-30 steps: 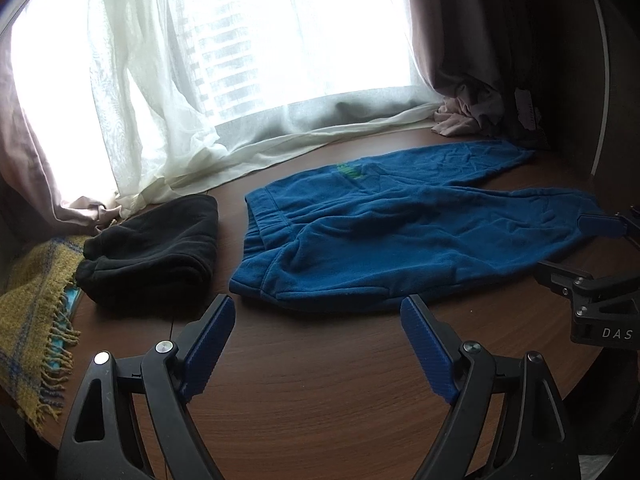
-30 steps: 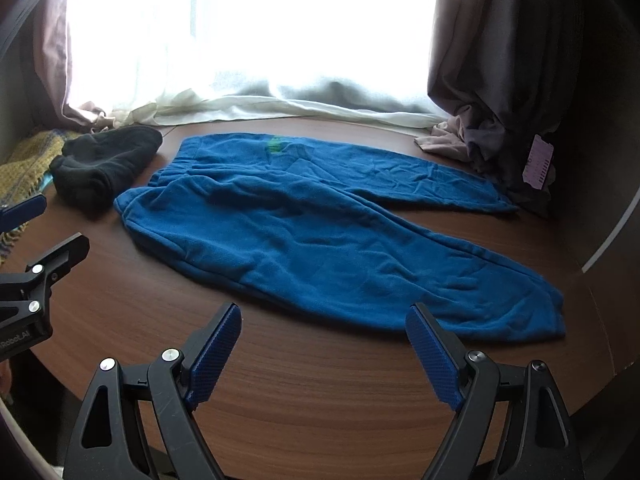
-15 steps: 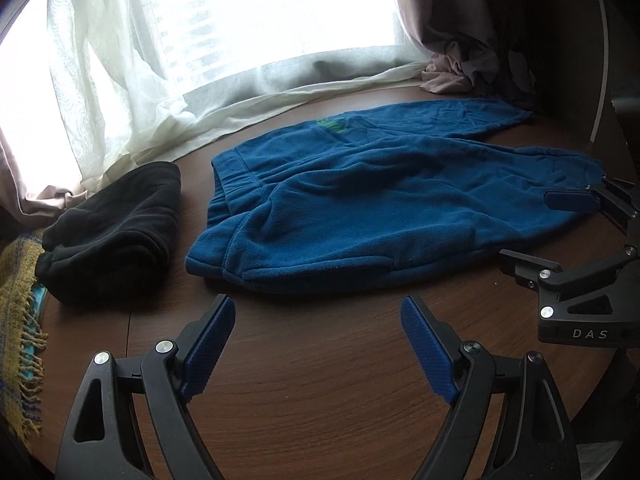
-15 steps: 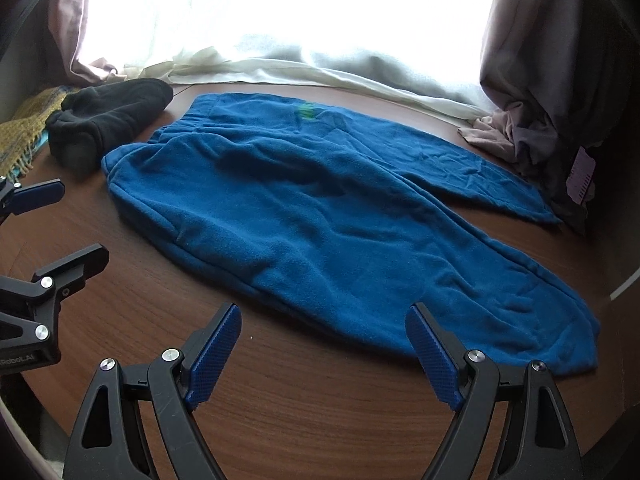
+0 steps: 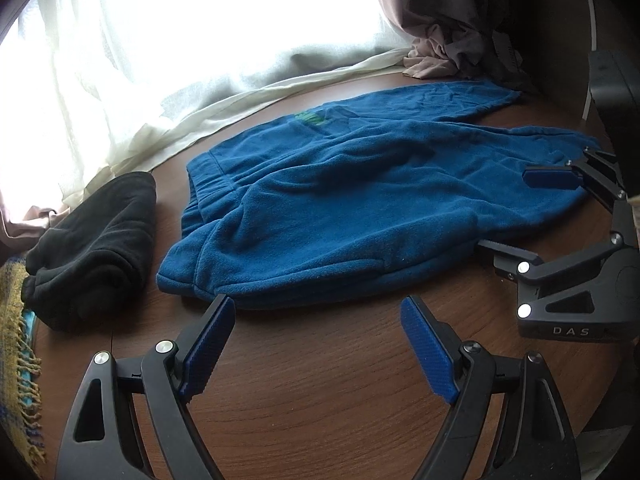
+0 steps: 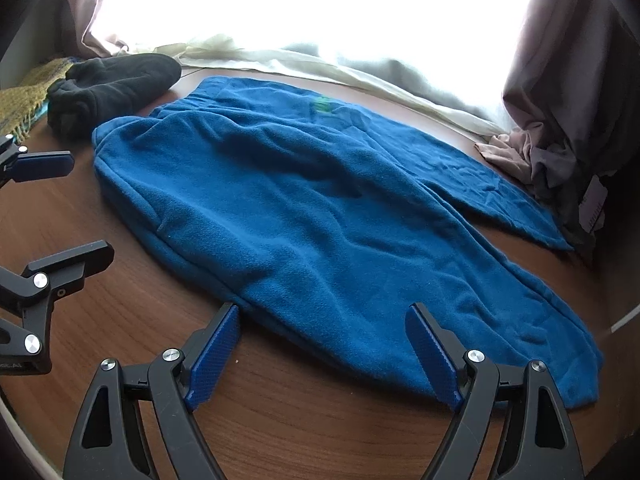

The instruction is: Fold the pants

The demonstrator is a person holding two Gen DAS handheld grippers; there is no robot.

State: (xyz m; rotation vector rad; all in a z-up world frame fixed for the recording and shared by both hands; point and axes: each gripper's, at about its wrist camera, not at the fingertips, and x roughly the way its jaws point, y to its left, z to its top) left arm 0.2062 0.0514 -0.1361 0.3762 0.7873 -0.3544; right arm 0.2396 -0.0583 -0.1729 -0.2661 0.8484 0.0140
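A round wooden table stands against a bright window, with a sheer white curtain pooling along its far edge and a darker curtain bunched at the far right corner. The blue pants lie spread flat across the middle of the table — waistband toward the black folded garment, legs running away from it toward the dark curtain. One leg lies along the window side of the pants, its cuff reaching the crumpled pinkish cloth at the foot of the dark curtain; the other leg lies nearer the table's front edge. A small green mark shows on the pants near the waistband. Beyond the black garment, at the table's rim, lies a yellow fringed blanket.

The left gripper hangs low over bare wood just in front of the pants' waist end, its jaws spread wide and holding nothing; one blue pad sits right at the fabric's near edge. The right gripper is likewise released and empty — its jaws straddle the near edge of the front leg, with the fabric between the pads but not pinched. Each gripper appears at the side of the other's view, jaws apart.
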